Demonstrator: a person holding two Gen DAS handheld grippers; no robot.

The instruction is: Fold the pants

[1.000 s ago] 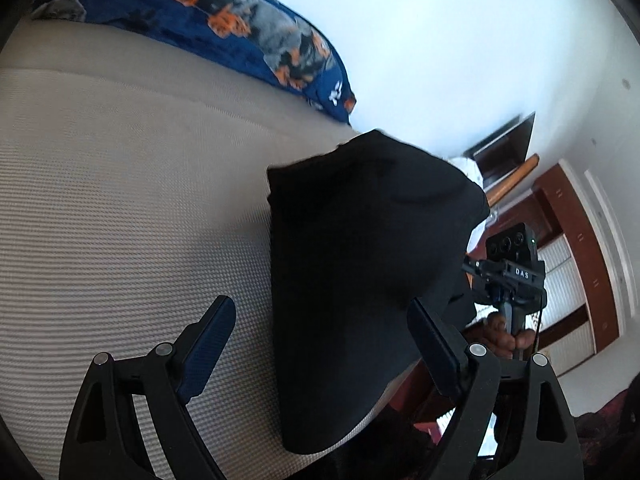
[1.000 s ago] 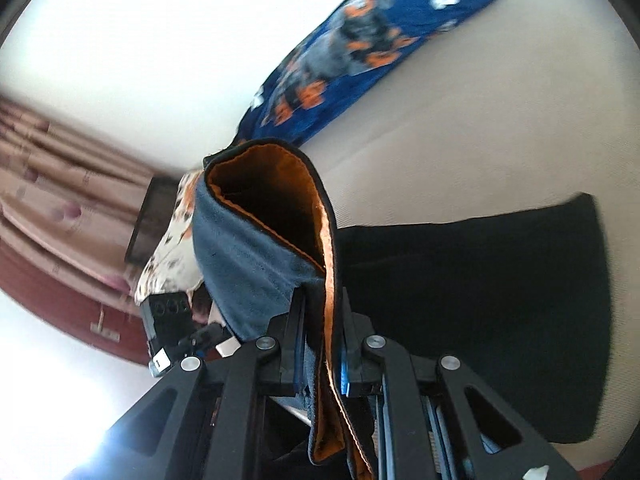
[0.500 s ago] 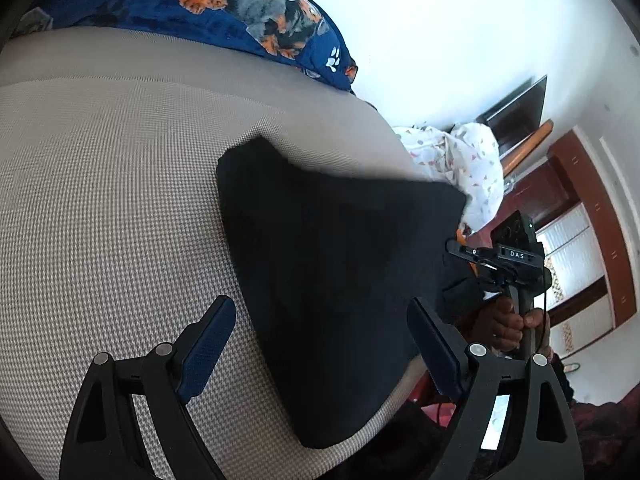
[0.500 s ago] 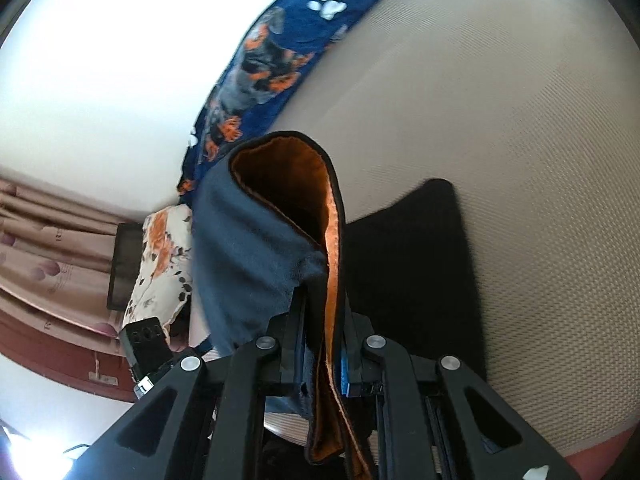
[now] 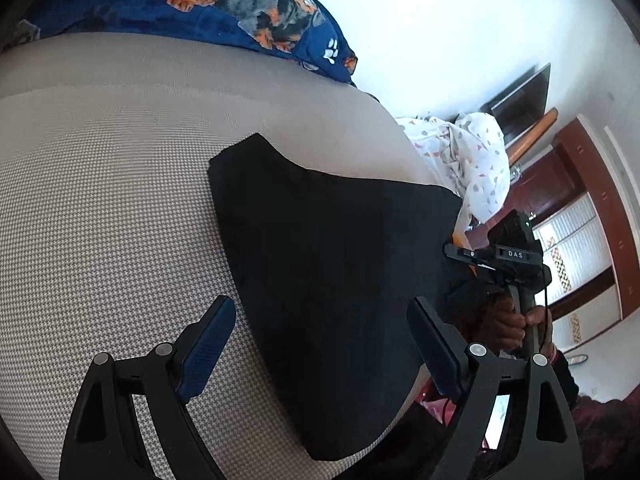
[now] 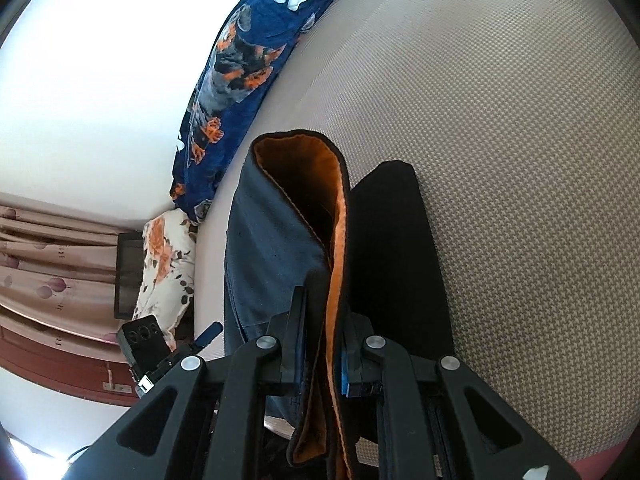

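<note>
**Right gripper clamped on pants, left gripper wide open**

Left gripper (image 5: 320, 344) was spread wide, nothing between its blue pads (image 5: 208, 344); it hovered over the near part of the black pants (image 5: 332, 264), contact with the cloth not clear. Right gripper (image 6: 320, 344) was clenched on a bunched fold of the pants (image 6: 276, 248), orange lining (image 6: 336, 264) showing inside the fold, fabric pinched tight between both fingers. The rest of the pants lay flat on the grey woven bed cover (image 5: 100, 200), reaching its near right edge. A blue dog-print blanket (image 5: 192, 4) sat along the far edge of the bed. In the left wrist view the right gripper's body read "DAS" (image 5: 515, 255), held in the person's hand (image 5: 508, 324). A white patterned cloth (image 5: 476, 160) was bunched beyond the far right corner of the bed.
</note>
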